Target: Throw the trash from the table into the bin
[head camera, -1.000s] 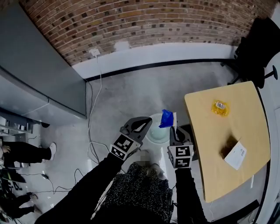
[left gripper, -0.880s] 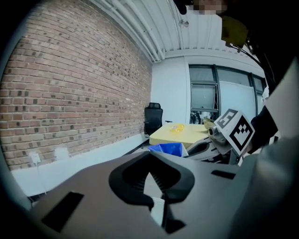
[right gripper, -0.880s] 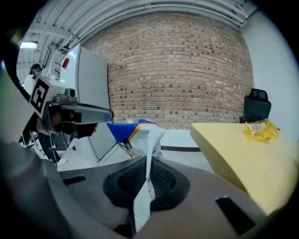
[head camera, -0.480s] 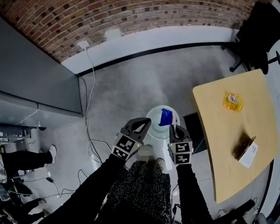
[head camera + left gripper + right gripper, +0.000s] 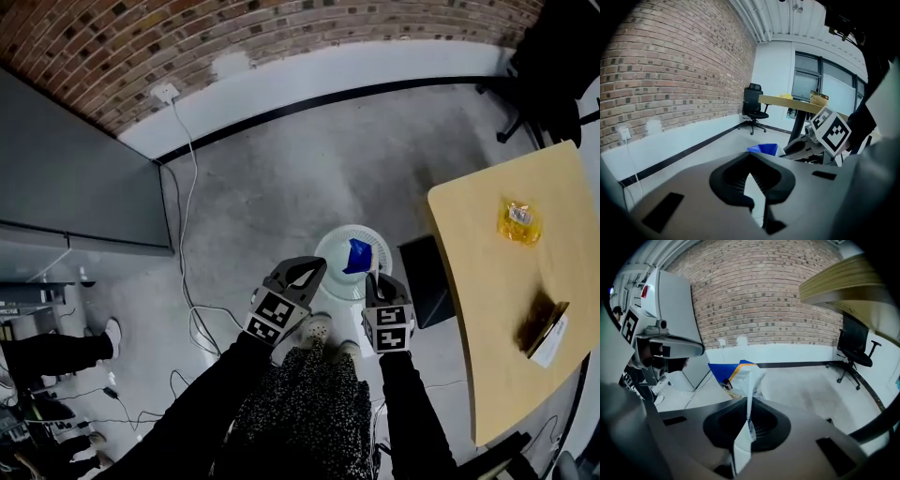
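Right gripper point(image 5: 375, 278) pinching blue-and-white wrapper point(image 5: 357, 255) above white bin point(image 5: 330, 258), hiding part of its inside. Left gripper point(image 5: 314, 265) pressing together, empty. Yellow packet point(image 5: 518, 219) and indistinct brown item point(image 5: 542, 323) lying on table point(image 5: 483, 281).

1. The floor point(image 5: 281, 178) is plain grey concrete, running from under both grippers out to the wall ahead of them.
2. A round white bin point(image 5: 322, 272) stands on the floor right at the tips of the left gripper point(image 5: 317, 267) and the right gripper point(image 5: 378, 278), more or less between them.
3. A flat black slab point(image 5: 427, 281) lies on the floor just right of the right gripper, by the desk edge.
4. A white cable point(image 5: 181, 246) snakes over the floor left of the left gripper.
5. The light wood desk point(image 5: 487, 300) is off to the right of the right gripper.
6. A yellow wrapper point(image 5: 518, 219) lies on the desk, ahead and right of that gripper.
7. A brown thing with a white card point(image 5: 546, 328) lies further right, well apart from the wrapper.
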`<action>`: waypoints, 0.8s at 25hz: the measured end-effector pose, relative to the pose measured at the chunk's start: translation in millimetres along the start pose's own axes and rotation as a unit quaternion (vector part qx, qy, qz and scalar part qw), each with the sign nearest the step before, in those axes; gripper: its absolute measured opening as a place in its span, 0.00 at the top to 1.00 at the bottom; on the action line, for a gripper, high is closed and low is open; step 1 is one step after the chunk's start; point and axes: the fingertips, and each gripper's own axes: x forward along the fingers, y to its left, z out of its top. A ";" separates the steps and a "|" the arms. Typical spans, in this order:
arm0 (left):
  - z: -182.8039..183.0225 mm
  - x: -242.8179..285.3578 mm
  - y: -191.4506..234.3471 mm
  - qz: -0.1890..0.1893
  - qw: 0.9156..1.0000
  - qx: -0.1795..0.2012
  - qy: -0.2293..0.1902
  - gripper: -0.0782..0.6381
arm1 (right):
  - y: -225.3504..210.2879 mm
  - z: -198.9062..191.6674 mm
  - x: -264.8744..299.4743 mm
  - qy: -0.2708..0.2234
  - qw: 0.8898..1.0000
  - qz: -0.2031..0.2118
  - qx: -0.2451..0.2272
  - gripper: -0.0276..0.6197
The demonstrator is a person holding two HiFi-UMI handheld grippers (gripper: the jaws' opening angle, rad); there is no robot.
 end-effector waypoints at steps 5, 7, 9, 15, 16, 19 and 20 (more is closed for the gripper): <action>-2.9 10.0 1.6 -0.005 1.000 0.000 -0.003 0.89 | 0.1 -15.1 11.6 0.006 1.000 -0.005 0.015 0.93; -2.1 12.3 1.4 -0.006 1.000 0.001 -0.004 0.89 | 0.5 -18.5 15.8 0.008 1.000 -0.005 0.017 0.93; -1.7 12.2 0.1 -0.009 1.000 0.000 -0.002 0.89 | 3.1 -21.4 19.0 0.011 1.000 0.000 0.021 0.92; 6.7 2.8 0.4 -0.006 1.000 0.010 -0.010 0.89 | 7.1 -30.0 20.1 0.037 0.998 0.008 0.046 0.68; 9.5 0.5 1.4 -0.005 1.000 0.010 -0.012 0.89 | 5.6 -29.4 18.7 0.038 0.998 0.003 0.047 0.68; 17.2 -2.7 3.0 -0.002 1.000 0.013 -0.015 0.89 | 0.1 -18.6 12.5 0.019 0.998 -0.005 0.065 0.68; 20.2 -3.3 1.9 -0.002 1.000 0.012 -0.017 0.89 | -1.0 -12.6 8.6 0.008 0.997 -0.007 0.072 0.68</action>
